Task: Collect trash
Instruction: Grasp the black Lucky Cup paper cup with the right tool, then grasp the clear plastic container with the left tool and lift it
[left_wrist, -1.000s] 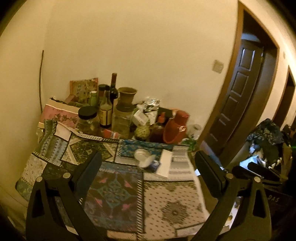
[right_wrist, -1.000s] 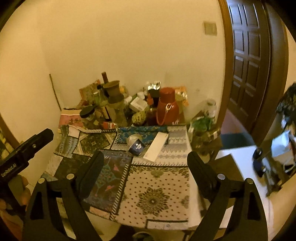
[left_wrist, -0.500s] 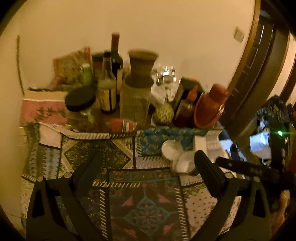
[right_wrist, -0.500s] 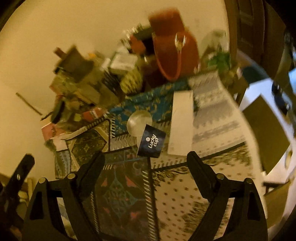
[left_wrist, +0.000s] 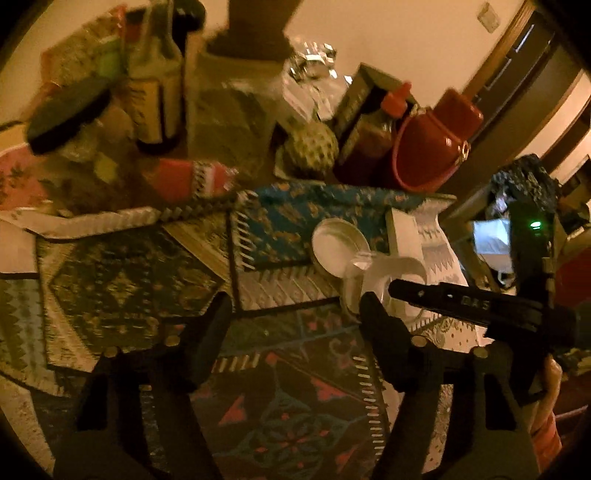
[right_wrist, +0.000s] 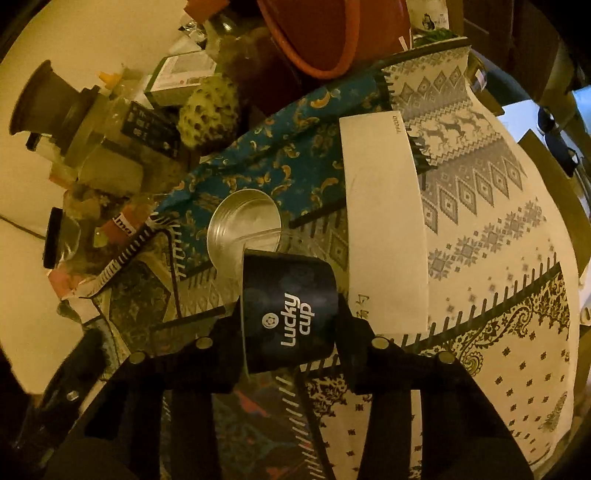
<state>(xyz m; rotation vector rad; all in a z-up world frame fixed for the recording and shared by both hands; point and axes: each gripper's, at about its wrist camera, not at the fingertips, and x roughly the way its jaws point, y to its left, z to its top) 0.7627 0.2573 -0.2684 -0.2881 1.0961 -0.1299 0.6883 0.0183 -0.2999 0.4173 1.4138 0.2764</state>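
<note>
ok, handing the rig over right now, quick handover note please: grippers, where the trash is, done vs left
Right gripper: fingers flank the dark Lucky cup, which lies on its side on the patchwork tablecloth; can't confirm it is clamped.
Left gripper: open, empty, over the cloth left of the cup.
Clear lid sits at the cup's mouth; white flat box lies just right of the cup.
Done: nothing collected, going by what's visible.
Left: secure and lift the cup, then probably the lid and box. No bin in view.
</note>
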